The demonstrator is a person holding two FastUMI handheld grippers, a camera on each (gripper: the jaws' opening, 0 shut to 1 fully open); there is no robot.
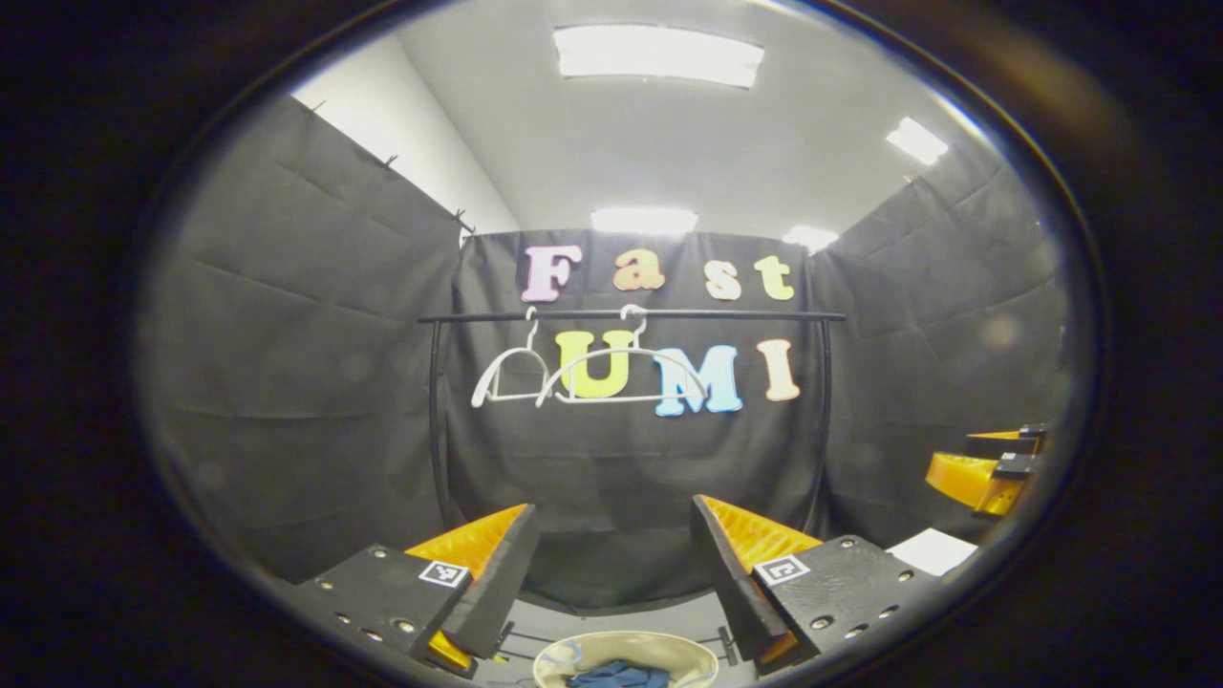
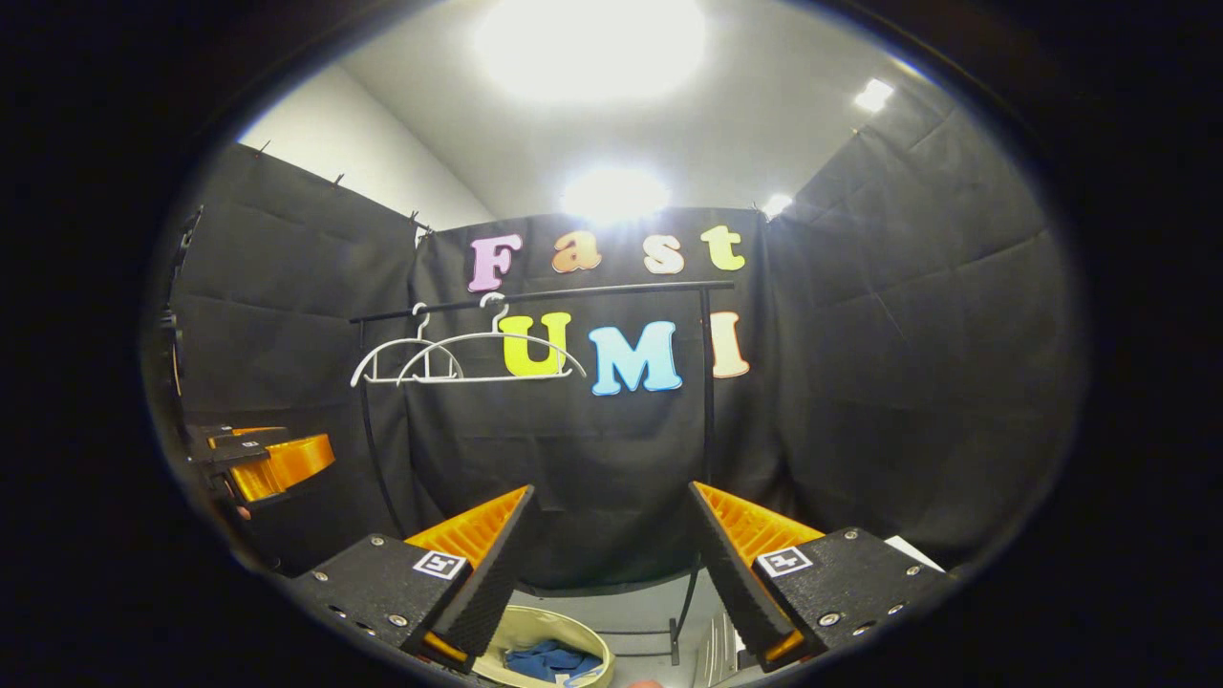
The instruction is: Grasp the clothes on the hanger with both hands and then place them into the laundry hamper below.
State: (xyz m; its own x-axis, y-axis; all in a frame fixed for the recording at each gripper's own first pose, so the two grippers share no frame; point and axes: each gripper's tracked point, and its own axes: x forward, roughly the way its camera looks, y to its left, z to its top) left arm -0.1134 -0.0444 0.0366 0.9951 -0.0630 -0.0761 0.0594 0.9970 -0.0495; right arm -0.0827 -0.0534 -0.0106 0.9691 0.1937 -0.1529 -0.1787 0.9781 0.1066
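Hangers, two, bare; blue clothes inside one hamper; both grippers agape.

A clothes rail stands at the far side of the booth, just before the back wall. Two hangers hang side by side on its left half, overlapping, with nothing on them. Below and nearer, on the floor, sits the laundry hamper, and the clothes lie inside it. The left gripper is near, above the hamper, its fingers spread apart. The right gripper is level with it to the right, fingers likewise apart.
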